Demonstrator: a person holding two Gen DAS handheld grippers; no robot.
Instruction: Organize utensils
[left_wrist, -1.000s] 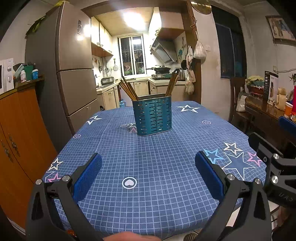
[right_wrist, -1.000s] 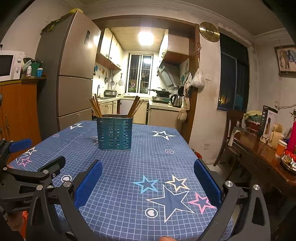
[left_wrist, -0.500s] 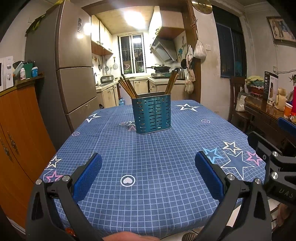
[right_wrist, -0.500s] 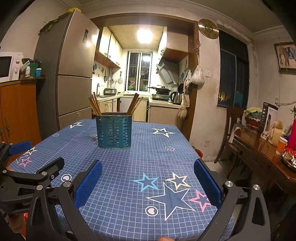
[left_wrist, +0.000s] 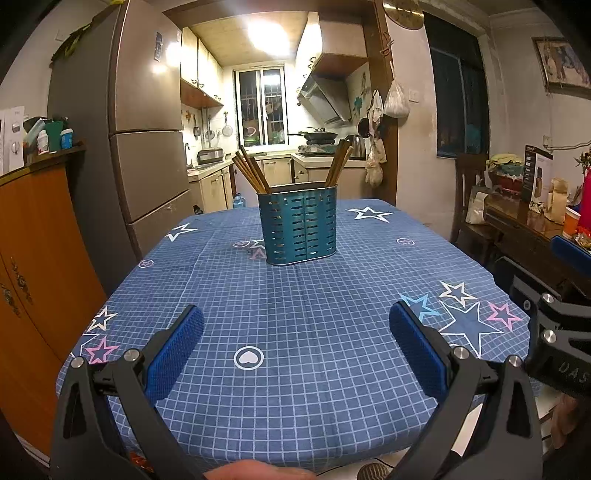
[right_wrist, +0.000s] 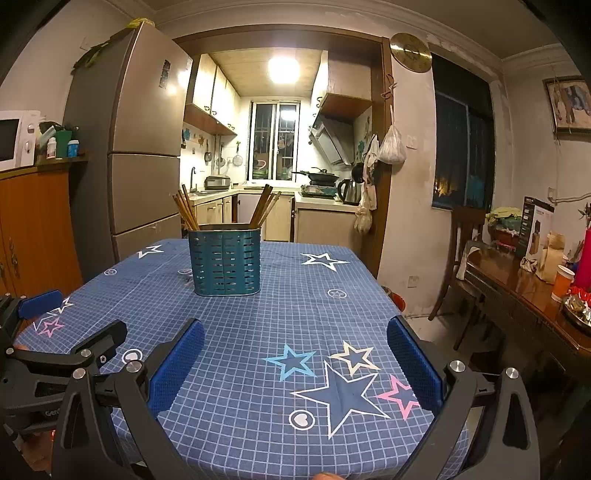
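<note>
Chopsticks (left_wrist: 255, 173) stand split across the blue holder (left_wrist: 301, 225) mid-table, your left gripper (left_wrist: 295, 350) and right gripper (right_wrist: 295, 354) both spread empty, so reach in next.

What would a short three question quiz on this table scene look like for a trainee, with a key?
1. True or false: the left tool is shut on a chopstick.
2. Where do the chopsticks stand? A) flat on the tablecloth B) in the blue holder, in two bunches leaning outward C) in the right tool
3. Fill in: the holder stands on a blue checked tablecloth printed with hearts and ____.

Key: 1 false, both tools are open and hold nothing. 2 B. 3 stars.
</note>
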